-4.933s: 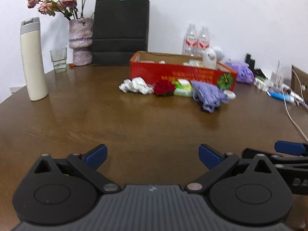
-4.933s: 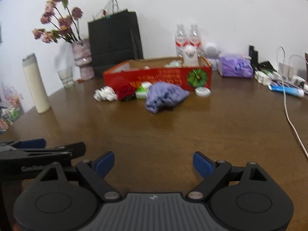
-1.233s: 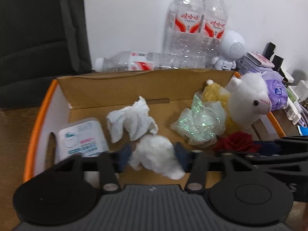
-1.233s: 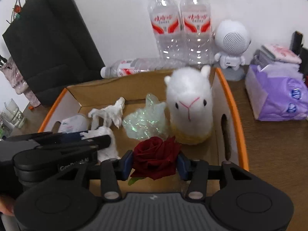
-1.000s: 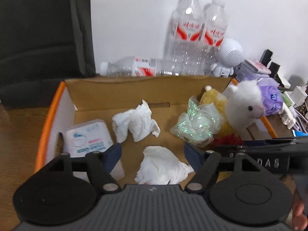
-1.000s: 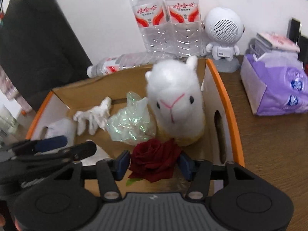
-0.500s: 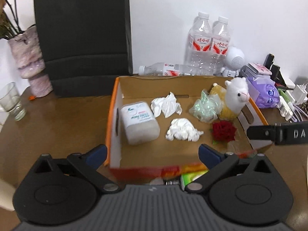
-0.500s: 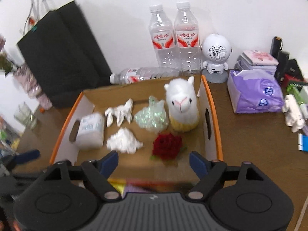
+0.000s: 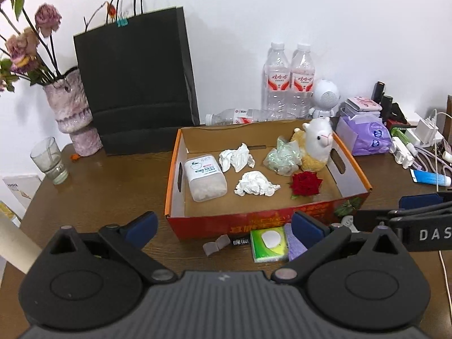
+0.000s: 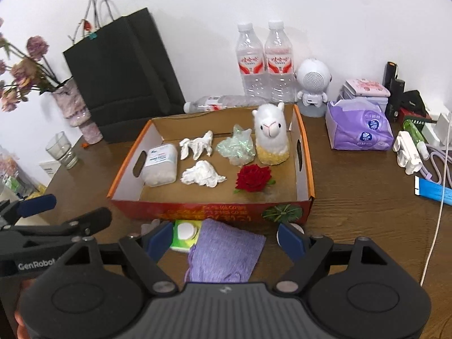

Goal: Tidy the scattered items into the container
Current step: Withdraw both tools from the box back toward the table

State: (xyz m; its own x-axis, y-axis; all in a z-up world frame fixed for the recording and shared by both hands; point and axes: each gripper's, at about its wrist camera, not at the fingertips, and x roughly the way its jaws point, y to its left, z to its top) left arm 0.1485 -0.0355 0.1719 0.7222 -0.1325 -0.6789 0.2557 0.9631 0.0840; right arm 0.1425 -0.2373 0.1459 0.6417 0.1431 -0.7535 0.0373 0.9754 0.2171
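Note:
The red cardboard box (image 9: pixel 254 221) (image 10: pixel 209 212) holds a red rose (image 9: pixel 306 183) (image 10: pixel 252 181), two crumpled tissues (image 9: pixel 255 187) (image 10: pixel 202 176), a wipes pack (image 9: pixel 204 180), a crinkly bag and a plush alpaca (image 10: pixel 271 137). In front of the box lie a green tissue pack (image 9: pixel 268 244) (image 10: pixel 185 236), a purple cloth (image 10: pixel 224 254) (image 9: pixel 293 243) and small grey and black bits (image 9: pixel 216 244). My left gripper (image 9: pixel 223 224) is open and empty above the box's near side. My right gripper (image 10: pixel 226 238) is open and empty over the purple cloth.
A black paper bag (image 9: pixel 135 84), a vase with dried flowers (image 9: pixel 73 113) and a glass (image 9: pixel 50 159) stand at the back left. Water bottles (image 9: pixel 291 82), a round speaker, a purple tissue pack (image 10: pixel 358 127), chargers and cables crowd the right.
Both grippers opened: the left dropped the tissue and the right dropped the rose into the box. Both then pulled back and up to the box's near side.

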